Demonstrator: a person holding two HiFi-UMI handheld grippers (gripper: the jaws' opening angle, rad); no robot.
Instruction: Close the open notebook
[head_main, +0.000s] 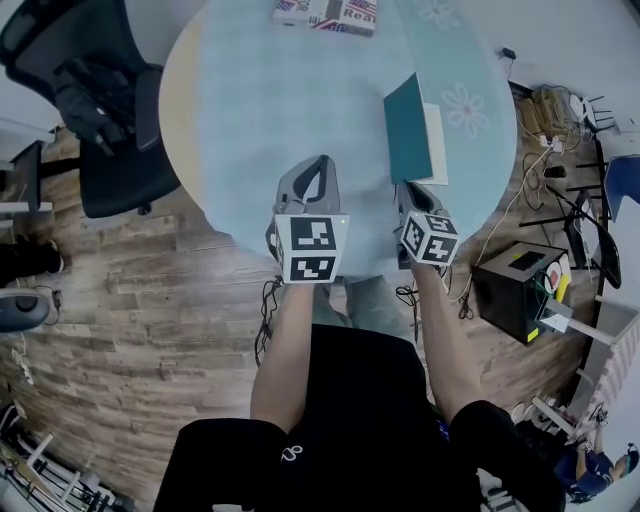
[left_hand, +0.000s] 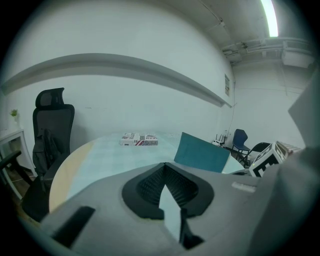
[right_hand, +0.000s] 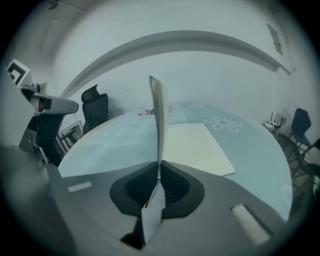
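The notebook lies on the round table (head_main: 250, 100) with its teal cover (head_main: 405, 140) lifted upright over the white page (head_main: 437, 140). My right gripper (head_main: 408, 188) is shut on the near edge of that cover. In the right gripper view the cover (right_hand: 159, 115) stands edge-on and pinched between the jaws (right_hand: 159, 167), and the bare page (right_hand: 195, 145) lies flat to its right. My left gripper (head_main: 318, 165) hovers at the table's near edge, left of the notebook, jaws together and holding nothing. In the left gripper view the cover (left_hand: 202, 155) rises to the right of that gripper (left_hand: 164, 167).
A printed box (head_main: 326, 14) lies at the table's far edge. A black office chair (head_main: 100, 100) stands to the left. On the floor to the right are a black case (head_main: 520, 285) and cables (head_main: 520, 200). A flower print (head_main: 466, 108) marks the cloth beside the notebook.
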